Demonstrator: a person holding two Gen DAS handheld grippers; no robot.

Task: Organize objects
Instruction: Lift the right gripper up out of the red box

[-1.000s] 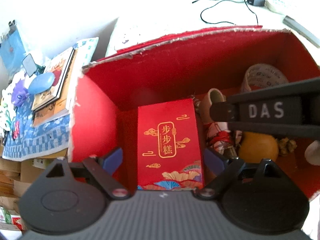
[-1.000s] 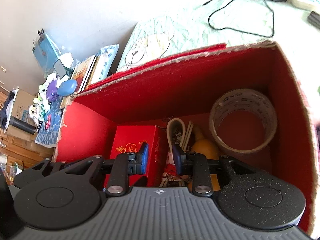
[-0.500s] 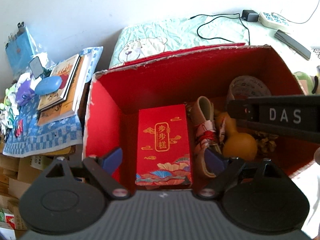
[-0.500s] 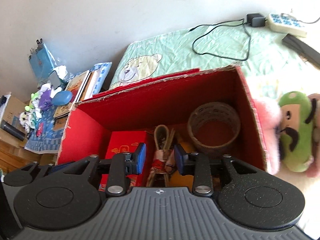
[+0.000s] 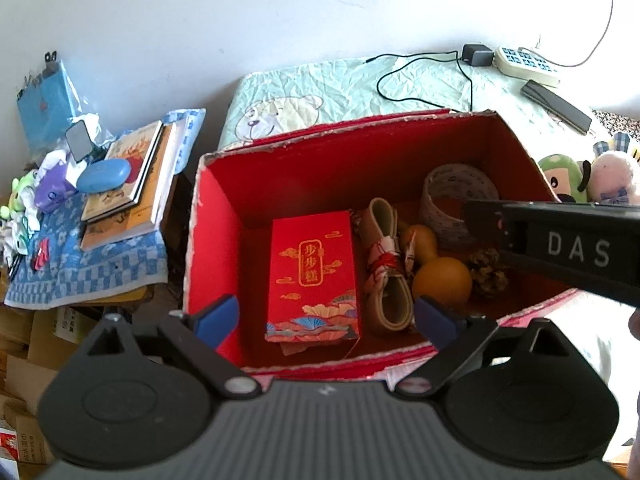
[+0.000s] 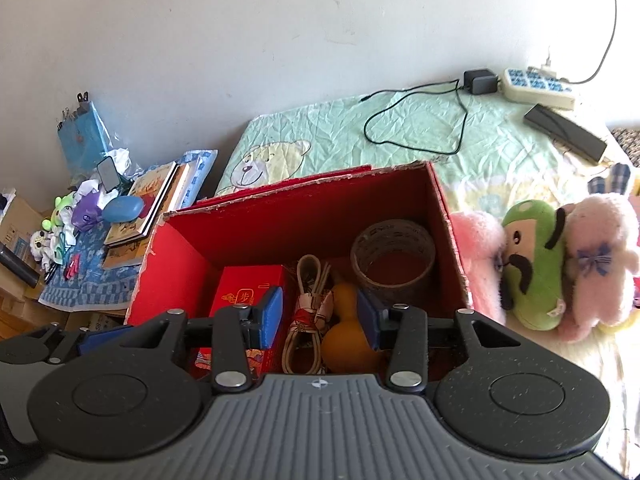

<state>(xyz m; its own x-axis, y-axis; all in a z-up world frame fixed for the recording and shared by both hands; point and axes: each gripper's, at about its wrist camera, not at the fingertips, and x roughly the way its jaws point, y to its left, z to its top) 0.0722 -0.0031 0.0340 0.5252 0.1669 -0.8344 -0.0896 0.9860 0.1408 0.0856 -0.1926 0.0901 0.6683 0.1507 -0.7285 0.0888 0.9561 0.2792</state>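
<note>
Red box [image 5: 216,240] holds packet [image 5: 312,276], gourd [image 5: 440,280], tape roll [image 5: 456,196]; both grippers' jaws spread, empty.

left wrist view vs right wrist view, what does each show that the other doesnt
Only the left wrist view shows the brown pine cone on the box floor and the right tool's black body marked DAS. Only the right wrist view shows the big pink plush toy against the box's outer wall. Both show the open red cardboard box, flat red gift packet, orange gourd and tape roll.
</note>
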